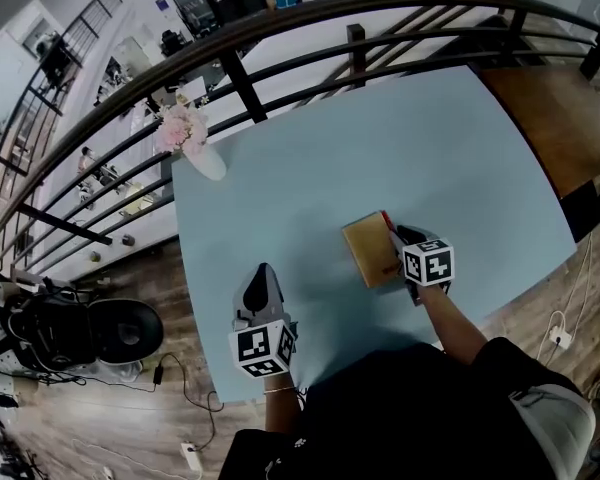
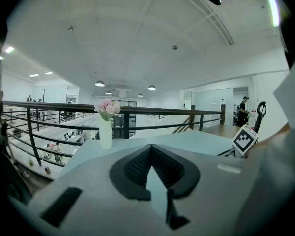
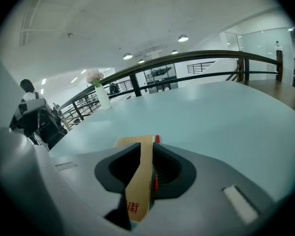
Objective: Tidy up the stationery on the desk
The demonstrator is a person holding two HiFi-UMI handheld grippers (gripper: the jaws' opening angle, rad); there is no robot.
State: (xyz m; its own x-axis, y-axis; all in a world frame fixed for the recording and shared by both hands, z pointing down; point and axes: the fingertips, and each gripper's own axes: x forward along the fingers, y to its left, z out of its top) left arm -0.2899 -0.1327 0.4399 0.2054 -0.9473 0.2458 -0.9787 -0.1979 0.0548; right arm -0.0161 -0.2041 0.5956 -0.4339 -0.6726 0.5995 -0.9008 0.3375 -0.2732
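Left gripper [image 1: 263, 270] hangs over the near-left part of the blue desk [image 1: 430, 138], and in its own view we see the jaws pressed together with nothing between them. Right gripper [image 3: 147, 145] is pinching a brown book [image 1: 368, 250]: in the right gripper view the book stands on edge between the two pads, which touch it on both sides, with red print low on its cover. A red strip [image 3: 157, 139] runs along the book's right side, and we can't tell whether it is part of the book or something separate. In the head view the book sits right of the desk's middle, toward the person's side, just left of the right gripper and apart from the left one. We can't tell whether it touches the desk. A white vase [image 1: 207, 160] with pink flowers [image 1: 180, 126] stands upright at the far-left corner, well apart from the book. A dark railing [image 1: 280, 28] runs behind the desk, with a wood floor [image 1: 570, 118] on the right.
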